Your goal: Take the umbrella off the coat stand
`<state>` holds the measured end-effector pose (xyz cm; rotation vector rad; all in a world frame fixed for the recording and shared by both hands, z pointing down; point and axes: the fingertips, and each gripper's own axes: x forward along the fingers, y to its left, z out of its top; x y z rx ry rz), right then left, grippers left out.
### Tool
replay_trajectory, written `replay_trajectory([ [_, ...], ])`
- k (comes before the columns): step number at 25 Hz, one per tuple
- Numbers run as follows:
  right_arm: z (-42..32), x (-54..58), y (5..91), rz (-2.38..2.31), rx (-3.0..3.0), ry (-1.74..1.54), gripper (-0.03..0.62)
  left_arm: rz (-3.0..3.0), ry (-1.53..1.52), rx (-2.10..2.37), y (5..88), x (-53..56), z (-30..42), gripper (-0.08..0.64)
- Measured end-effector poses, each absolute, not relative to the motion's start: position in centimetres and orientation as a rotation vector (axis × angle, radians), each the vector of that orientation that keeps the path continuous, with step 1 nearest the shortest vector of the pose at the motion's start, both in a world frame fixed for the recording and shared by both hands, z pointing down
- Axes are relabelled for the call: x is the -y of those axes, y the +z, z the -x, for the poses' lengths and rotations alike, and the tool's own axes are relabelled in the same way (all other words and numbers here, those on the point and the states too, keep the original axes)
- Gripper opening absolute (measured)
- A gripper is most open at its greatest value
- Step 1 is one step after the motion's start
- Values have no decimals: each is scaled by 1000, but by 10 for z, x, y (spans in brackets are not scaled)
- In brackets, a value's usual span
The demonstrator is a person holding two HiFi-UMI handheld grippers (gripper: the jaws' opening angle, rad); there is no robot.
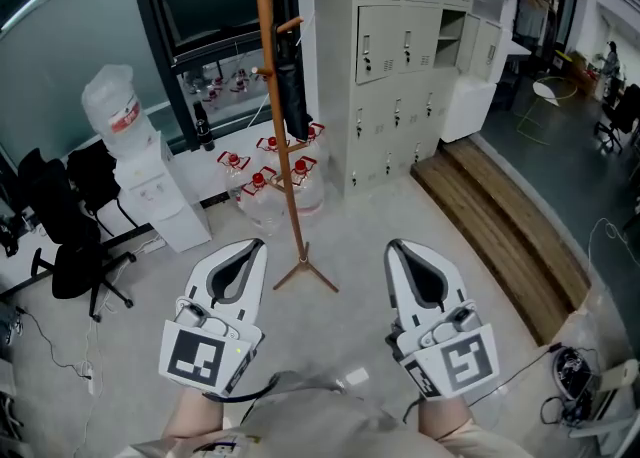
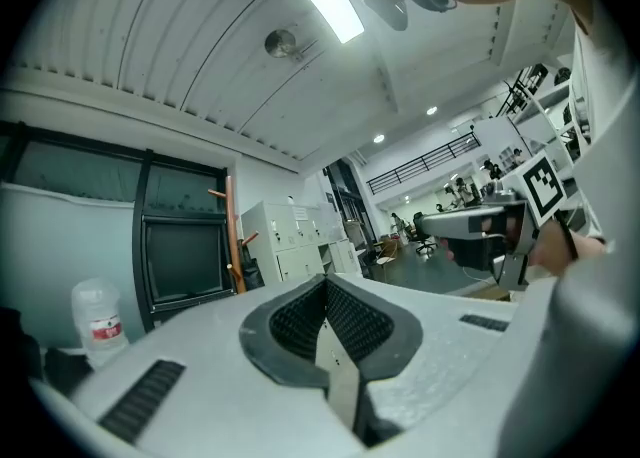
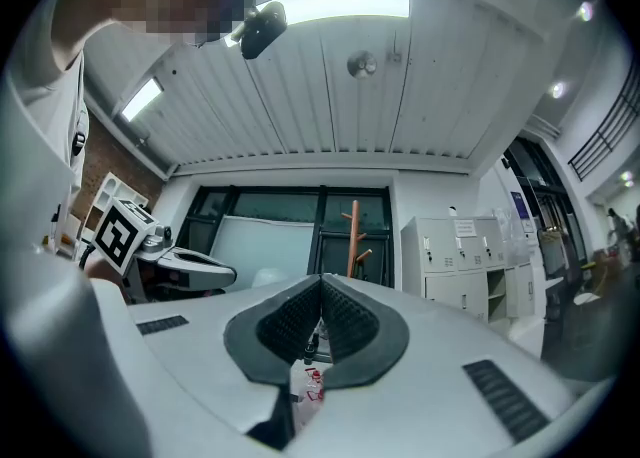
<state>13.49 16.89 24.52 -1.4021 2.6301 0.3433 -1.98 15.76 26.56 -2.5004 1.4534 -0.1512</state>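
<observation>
Grey office floor fills the head view. At upper centre the black umbrella (image 1: pixel 292 96) hangs untouched on the coat stand (image 1: pixel 284 176), well apart from the left tongs (image 1: pixel 257 243) and right tongs (image 1: pixel 393 244) below. Left gripper view: pads clenched, empty. Right gripper view: clenched on nothing. By my reading, the reach, grasp and lift are all yet to do.

This is an office: grey metal lockers (image 1: pixel 400 56) line one wall, a water dispenser (image 1: pixel 150 186) and spare water bottles (image 1: pixel 268 191) stand by a glass partition (image 1: pixel 60 36), with black swivel chairs (image 1: pixel 70 246) and a coat stand (image 1: pixel 292 206) nearby.

One coat stand (image 1: pixel 288 181), one umbrella (image 1: pixel 293 96), two grippers (image 1: pixel 257 246) (image 1: pixel 396 246)
</observation>
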Motion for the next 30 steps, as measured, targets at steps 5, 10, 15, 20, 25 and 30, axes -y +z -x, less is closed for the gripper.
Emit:
replay_trajectory([
  [5,-141,-167,254,1386,-2657,320,8,2494,-158,-1488,264,-161,13,8],
  [10,-148,-166,254,1400,-2643,318,8,2479,-158,-1488,265,-159,7,8],
  [15,-140,-159,260,1400,-2665,320,8,2473,-162,-1486,270,-152,9,8],
  [20,-134,-142,262,1403,-2675,317,8,2467,-139,-1493,275,-134,17,8],
  [25,-118,-114,264,1400,-2696,321,8,2480,-124,-1498,278,-105,30,8],
  [30,-103,-80,266,1406,-2702,319,8,2497,-118,-1491,283,-71,42,8],
])
